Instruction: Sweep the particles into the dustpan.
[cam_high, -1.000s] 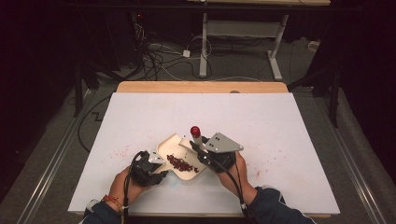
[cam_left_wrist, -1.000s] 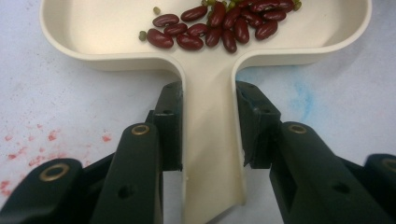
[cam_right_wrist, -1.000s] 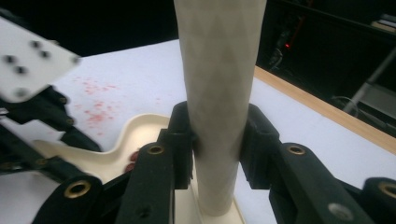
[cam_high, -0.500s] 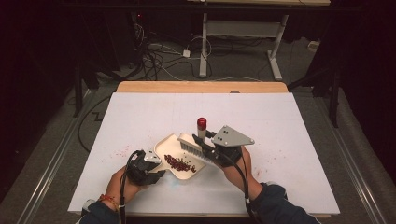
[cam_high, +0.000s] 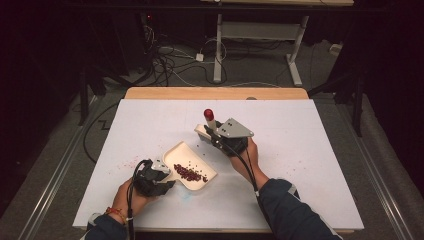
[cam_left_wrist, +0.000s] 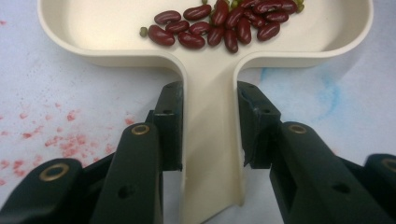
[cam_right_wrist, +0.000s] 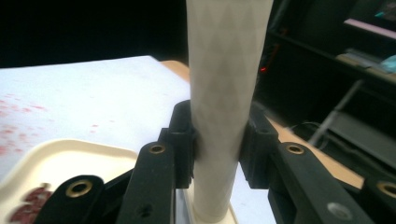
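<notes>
A cream dustpan (cam_high: 172, 150) lies on the white table and holds a small pile of red kidney beans (cam_high: 189, 172). My left gripper (cam_high: 166, 176) is shut on its flat handle (cam_left_wrist: 210, 140), with the pan (cam_left_wrist: 107, 28) and beans (cam_left_wrist: 224, 25) just ahead of the jaws. My right gripper (cam_high: 216, 137) is shut on the white handle (cam_right_wrist: 224, 70) of a brush (cam_high: 211, 122) with a red tip, held upright above the table, up and to the right of the pan. The right gripper view has the pan's rim (cam_right_wrist: 70, 163) low at the left.
Red stains (cam_high: 131, 162) mark the white table cover (cam_high: 310, 150) left of the pan. A few stray beans (cam_high: 200, 146) lie between the pan and the brush. A wooden edge (cam_high: 215, 93) runs along the far side, with cables and desk legs on the floor beyond.
My right gripper has carried the brush away from the dustpan, toward the far side of the table. The left gripper and the pan have stayed in place.
</notes>
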